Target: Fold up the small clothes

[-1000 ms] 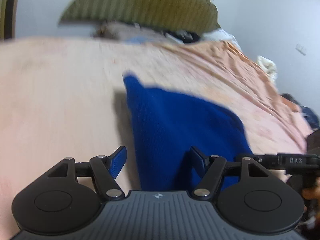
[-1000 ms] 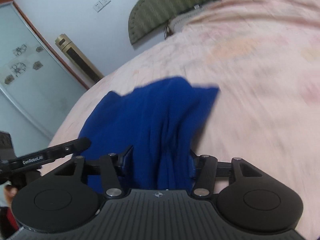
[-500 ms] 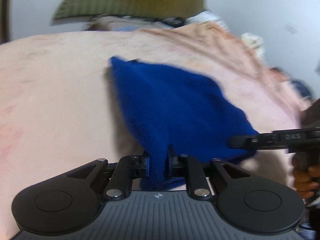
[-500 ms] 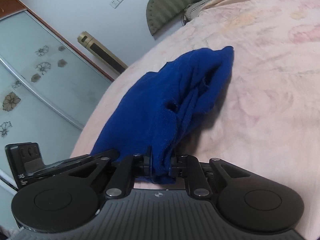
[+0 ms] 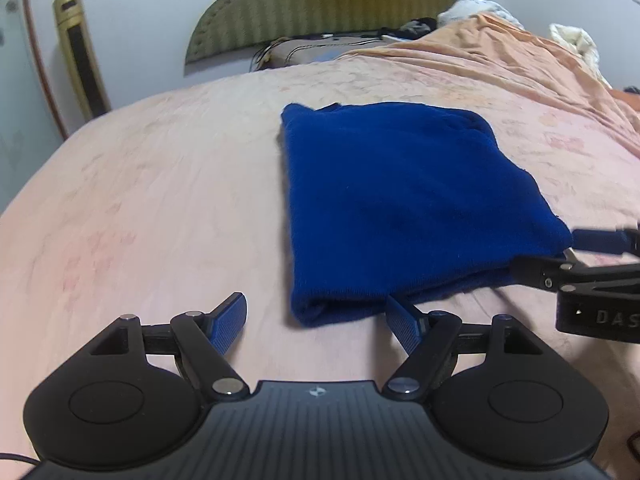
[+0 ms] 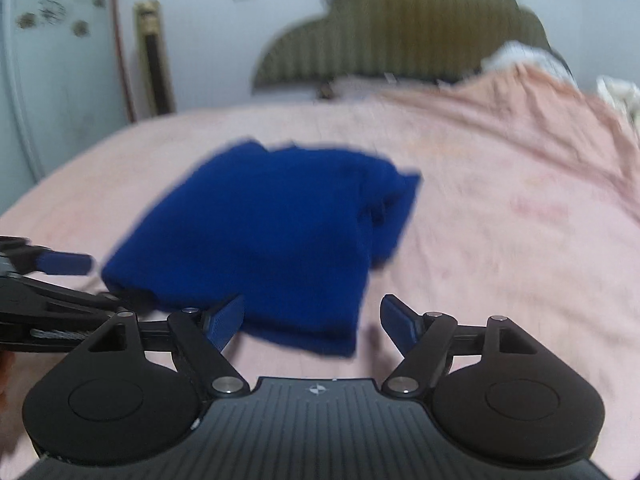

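Left wrist view takes in the bed (image 5: 160,184), its pink sheet running to a green headboard (image 5: 332,4) at the far edge. Toward the near edge lies the blue garment (image 5: 404,196), a knit top folded to a thick rectangle with its doubled fold facing the grippers. It looks soft, light and limp, likely to sag and shed layers if lifted by one corner; the knit should give the pads decent grip. The safest hold is probably at the near fold's two corners, pinching every layer. The left gripper (image 5: 316,320) hangs spread wide and empty at the near-left corner, one pad just beside the cloth. The right gripper (image 6: 312,320), in its own blurred view, is likewise parted and holds nothing.
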The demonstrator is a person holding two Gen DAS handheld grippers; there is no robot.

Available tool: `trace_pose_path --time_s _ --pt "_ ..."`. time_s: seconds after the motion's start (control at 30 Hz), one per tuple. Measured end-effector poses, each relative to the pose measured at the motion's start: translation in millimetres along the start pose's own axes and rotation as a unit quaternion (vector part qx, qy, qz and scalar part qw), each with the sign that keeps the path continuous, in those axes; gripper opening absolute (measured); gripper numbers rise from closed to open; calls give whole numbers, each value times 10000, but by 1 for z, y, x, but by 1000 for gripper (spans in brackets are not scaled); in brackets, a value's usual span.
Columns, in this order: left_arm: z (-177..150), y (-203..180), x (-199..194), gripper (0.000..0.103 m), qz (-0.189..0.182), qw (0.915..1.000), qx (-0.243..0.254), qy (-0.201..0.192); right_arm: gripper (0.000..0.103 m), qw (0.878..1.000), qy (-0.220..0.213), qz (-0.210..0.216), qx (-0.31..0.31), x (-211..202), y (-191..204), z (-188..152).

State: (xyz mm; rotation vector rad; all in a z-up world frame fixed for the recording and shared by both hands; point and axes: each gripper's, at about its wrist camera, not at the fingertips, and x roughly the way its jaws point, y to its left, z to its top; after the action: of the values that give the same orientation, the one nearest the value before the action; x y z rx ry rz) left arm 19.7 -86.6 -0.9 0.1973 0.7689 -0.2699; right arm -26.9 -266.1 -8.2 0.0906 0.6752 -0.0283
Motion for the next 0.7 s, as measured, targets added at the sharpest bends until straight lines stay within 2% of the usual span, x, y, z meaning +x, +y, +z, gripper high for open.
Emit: trace_pose_path --time_s 0.07,0.13,0.17,0.3,0.7 --pt "-4 3 -4 77 -25 9999 -91 38 81 9999 -18 -93 91 -6 2 -4" --pt "-9 3 -5 77 1 9999 -122 97 95 9998 -58 -53 175 -13 2 -5" --pt "-10 3 -4 77 9 9998 -137 132 97 9998 -73 -35 201 -16 2 -6" --pt "-17 6 -6 77 -15 9993 -322 177 99 9997 -32 -144 171 -17 14 -8" --pt "-25 9 -9 77 48 9992 -350 191 101 9998 120 -141 93 -22 28 -19"
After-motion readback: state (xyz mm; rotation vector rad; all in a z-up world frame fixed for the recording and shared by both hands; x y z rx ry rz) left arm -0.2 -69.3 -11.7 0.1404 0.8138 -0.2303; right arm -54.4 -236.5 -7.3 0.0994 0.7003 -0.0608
